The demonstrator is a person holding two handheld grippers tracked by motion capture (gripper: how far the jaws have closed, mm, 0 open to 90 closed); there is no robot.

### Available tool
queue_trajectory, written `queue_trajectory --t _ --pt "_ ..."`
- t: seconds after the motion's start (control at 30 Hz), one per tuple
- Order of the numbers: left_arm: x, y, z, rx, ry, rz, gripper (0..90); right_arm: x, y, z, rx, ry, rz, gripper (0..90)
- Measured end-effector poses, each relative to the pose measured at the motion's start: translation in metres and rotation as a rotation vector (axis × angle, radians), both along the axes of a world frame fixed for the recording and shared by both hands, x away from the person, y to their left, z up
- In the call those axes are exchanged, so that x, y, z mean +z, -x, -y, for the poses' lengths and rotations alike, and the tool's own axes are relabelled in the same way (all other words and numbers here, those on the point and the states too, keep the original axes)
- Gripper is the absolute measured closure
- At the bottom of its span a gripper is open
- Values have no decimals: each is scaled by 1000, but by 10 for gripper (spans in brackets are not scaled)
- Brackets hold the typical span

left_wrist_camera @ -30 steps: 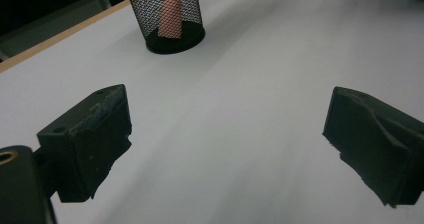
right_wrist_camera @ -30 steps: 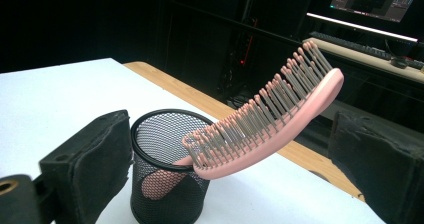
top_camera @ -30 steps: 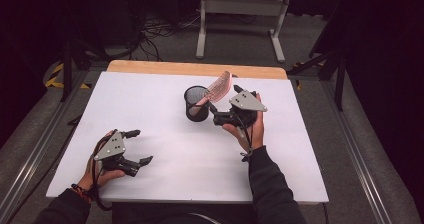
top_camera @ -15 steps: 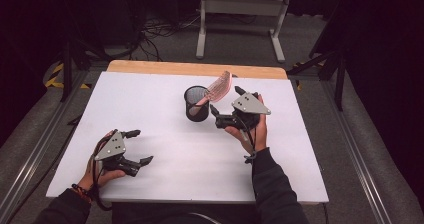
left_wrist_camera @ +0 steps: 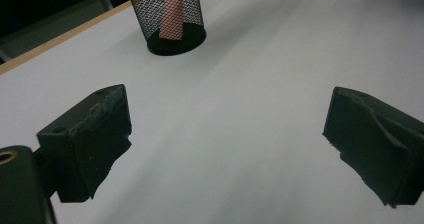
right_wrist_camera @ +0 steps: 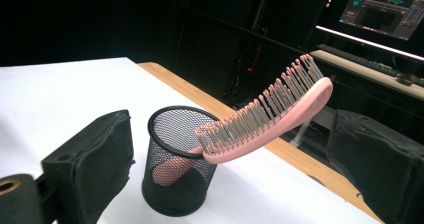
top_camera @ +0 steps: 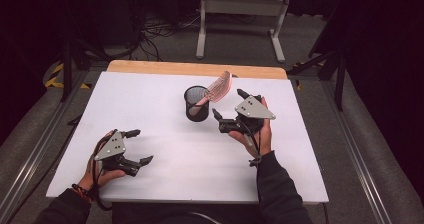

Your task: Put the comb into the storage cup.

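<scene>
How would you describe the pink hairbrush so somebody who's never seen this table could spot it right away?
Start at the white table; toward its far edge stands a black mesh cup. The pink hairbrush sits handle-down in that cup, its bristled head leaning out over the rim toward the right gripper. It is the one pink thing among black and white.

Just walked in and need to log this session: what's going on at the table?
A person holds a two-jaw gripper in each hand over a white table. A pink hairbrush stands handle-down in a black mesh cup, head leaning over the rim. The right gripper sits just beside the cup, jaws open and holding nothing. The left gripper rests near the table's front edge, also open and empty.
</scene>
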State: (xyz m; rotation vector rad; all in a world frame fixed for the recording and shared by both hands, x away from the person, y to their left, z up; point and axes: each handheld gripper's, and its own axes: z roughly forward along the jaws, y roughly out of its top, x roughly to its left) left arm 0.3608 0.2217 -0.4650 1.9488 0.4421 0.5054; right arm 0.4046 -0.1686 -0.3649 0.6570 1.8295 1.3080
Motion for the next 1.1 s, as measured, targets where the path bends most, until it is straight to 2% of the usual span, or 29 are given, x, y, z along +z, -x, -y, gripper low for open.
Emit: queue_trajectory --t 1.1 --pt "1 2 1 -8 -12 9 57 -4 27 7 40 50 28 53"
